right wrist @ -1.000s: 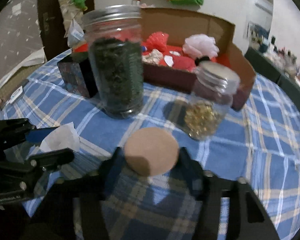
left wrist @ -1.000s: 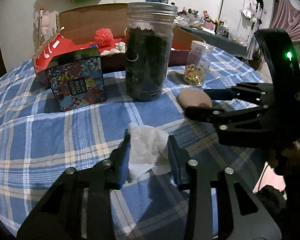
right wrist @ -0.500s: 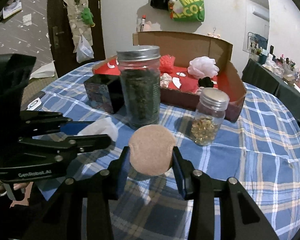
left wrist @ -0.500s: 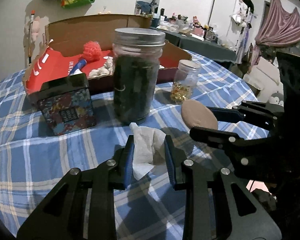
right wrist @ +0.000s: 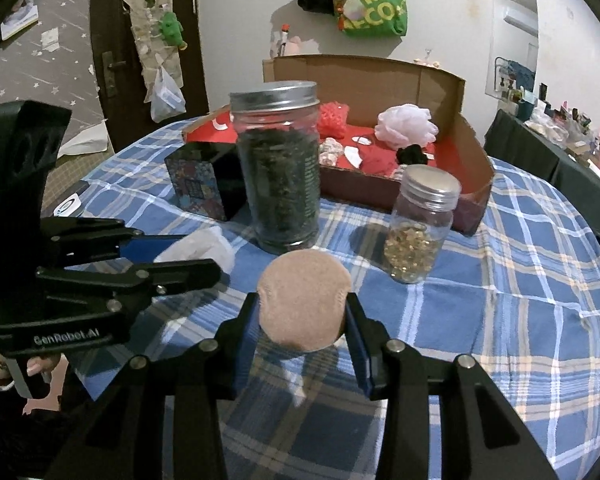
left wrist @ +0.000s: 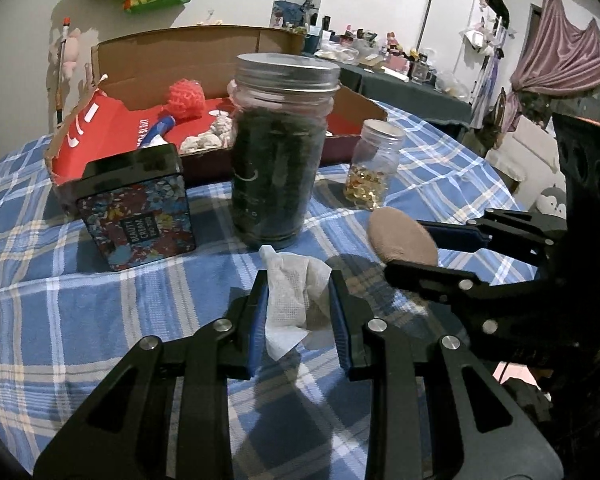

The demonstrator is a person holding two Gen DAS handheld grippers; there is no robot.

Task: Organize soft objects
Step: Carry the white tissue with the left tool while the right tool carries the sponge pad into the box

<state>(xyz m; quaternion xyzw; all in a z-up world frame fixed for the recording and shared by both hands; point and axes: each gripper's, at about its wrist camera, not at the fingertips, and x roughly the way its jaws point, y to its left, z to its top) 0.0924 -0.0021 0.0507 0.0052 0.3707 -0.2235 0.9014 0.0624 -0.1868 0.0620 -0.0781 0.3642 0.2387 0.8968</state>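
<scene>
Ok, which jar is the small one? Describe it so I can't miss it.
Start at the open cardboard box at the back of the checked tablecloth. The small jar stands just before its front corner. Unlike the tall dark-filled jar, it holds golden bits.

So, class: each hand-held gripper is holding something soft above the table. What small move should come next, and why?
Probably carry both forward over the jars to the cardboard box. The left hand-held gripper pinches a white tissue, the right hand-held gripper a tan puff, and other soft things already lie in that box.
</scene>
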